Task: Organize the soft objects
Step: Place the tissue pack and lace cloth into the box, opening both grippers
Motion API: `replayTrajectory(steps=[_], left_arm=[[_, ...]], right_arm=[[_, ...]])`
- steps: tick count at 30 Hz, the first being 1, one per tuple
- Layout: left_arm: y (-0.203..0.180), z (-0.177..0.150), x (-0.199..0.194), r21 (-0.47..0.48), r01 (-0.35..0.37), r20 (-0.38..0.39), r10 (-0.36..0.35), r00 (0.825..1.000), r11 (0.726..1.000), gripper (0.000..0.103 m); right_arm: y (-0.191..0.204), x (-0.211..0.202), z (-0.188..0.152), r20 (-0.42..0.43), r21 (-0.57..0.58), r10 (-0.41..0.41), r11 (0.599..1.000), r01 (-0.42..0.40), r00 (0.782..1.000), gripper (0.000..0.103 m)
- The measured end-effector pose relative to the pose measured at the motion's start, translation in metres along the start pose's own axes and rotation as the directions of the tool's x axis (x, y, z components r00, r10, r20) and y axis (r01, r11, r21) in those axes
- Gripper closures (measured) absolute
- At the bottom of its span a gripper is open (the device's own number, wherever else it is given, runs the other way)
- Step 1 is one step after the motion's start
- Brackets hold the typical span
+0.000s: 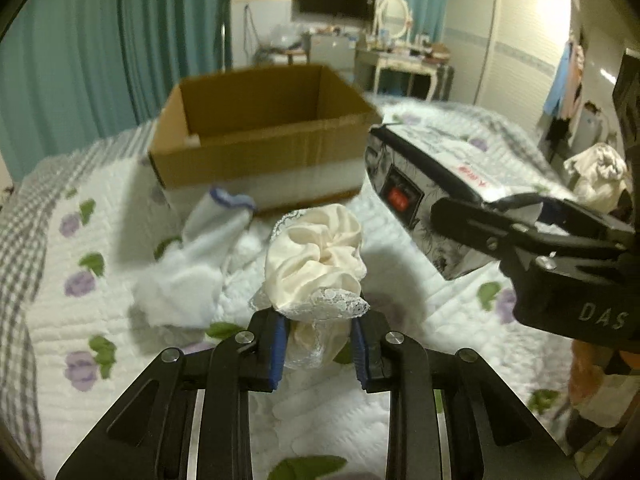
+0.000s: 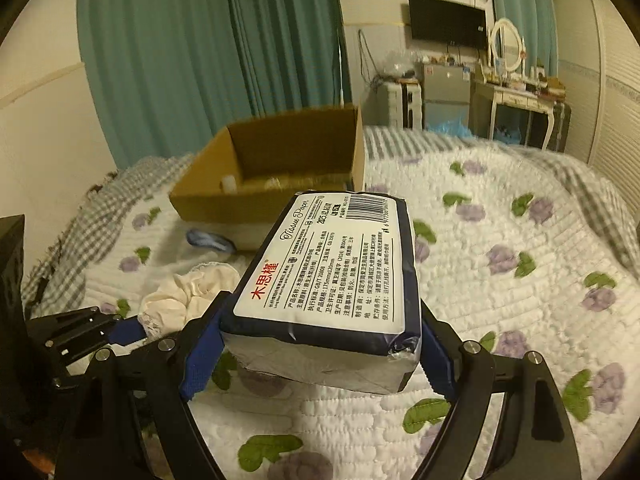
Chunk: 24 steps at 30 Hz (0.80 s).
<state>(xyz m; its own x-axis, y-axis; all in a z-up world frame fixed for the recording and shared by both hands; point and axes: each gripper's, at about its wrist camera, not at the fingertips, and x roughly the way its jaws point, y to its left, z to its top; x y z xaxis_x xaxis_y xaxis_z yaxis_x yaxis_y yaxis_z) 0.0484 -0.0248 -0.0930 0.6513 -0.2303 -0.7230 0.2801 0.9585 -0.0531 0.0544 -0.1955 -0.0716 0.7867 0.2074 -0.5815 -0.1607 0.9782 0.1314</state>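
right tongs [image 2: 320,356] clamp the squashy tissue pack [image 2: 332,272] across its end, left tongs [image 1: 319,344] pinch the limp cream scrunchie [image 1: 316,264] (light, grab bunched middle).

Box [image 1: 260,136] on bed [image 1: 400,420], ahead of left tool [image 1: 320,344]; sock [image 1: 216,220] btwn; tissue pack [image 2: 332,276] to its right.

A white quilted bedspread [image 2: 500,320] with purple flowers and green leaves fills the lower half of both views, edged by a grey checked border [image 2: 72,248]. Teal curtains [image 2: 208,56] hang at upper left. At upper right of the right wrist view, a dark wall-mounted television [image 2: 447,22] sits above a small grey fridge [image 2: 447,92], beside a white dressing table [image 2: 520,100] with an oval mirror [image 2: 506,46].
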Motion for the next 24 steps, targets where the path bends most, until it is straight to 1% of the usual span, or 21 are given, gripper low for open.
replayTrajectory(steps=[3, 5, 8, 11, 14, 16, 19, 21, 24], left_arm=[[-0.001, 0.009, -0.027, -0.001, 0.01, 0.053, -0.009, 0.999, 1.0, 0.077], [-0.001, 0.018, -0.039, -0.001, -0.003, 0.078, 0.003, 0.997, 1.0, 0.077], [0.001, 0.041, -0.052, 0.002, -0.007, 0.109, 0.007, 0.994, 1.0, 0.077], [0.006, 0.067, -0.063, 0.014, -0.026, 0.158, 0.024, 0.987, 1.0, 0.077], [0.016, 0.092, -0.068, 0.01, -0.049, 0.199, 0.046, 0.979, 0.999, 0.077], [0.024, 0.111, -0.066, 0.0, -0.05, 0.213, 0.049, 0.976, 0.999, 0.077], [0.032, 0.135, -0.062, 0.004, -0.075, 0.231, 0.072, 0.97, 0.997, 0.077], [0.038, 0.146, -0.054, -0.003, -0.064, 0.231, 0.063, 0.971, 0.998, 0.077], [0.043, 0.162, -0.028, 0.002, -0.106, 0.216, 0.103, 0.971, 0.994, 0.077]], right_arm=[[0.0, -0.019, 0.019, 0.057, -0.008, 0.015, 1.0, -0.014, 0.998, 0.019], [-0.001, -0.027, 0.033, 0.092, -0.014, 0.024, 1.0, -0.023, 0.995, 0.019], [0.001, -0.037, 0.063, 0.154, -0.048, 0.065, 0.997, -0.059, 0.986, 0.019], [0.006, -0.036, 0.093, 0.198, -0.093, 0.065, 0.995, -0.048, 0.978, 0.019], [0.011, -0.022, 0.123, 0.221, -0.126, 0.091, 0.99, -0.064, 0.971, 0.019], [0.014, -0.011, 0.137, 0.221, -0.133, 0.109, 0.988, -0.081, 0.969, 0.019], [0.018, 0.012, 0.156, 0.221, -0.149, 0.132, 0.984, -0.1, 0.966, 0.019], [0.02, 0.032, 0.166, 0.217, -0.151, 0.14, 0.983, -0.108, 0.966, 0.019], [0.02, 0.066, 0.174, 0.195, -0.148, 0.146, 0.982, -0.118, 0.97, 0.019]])
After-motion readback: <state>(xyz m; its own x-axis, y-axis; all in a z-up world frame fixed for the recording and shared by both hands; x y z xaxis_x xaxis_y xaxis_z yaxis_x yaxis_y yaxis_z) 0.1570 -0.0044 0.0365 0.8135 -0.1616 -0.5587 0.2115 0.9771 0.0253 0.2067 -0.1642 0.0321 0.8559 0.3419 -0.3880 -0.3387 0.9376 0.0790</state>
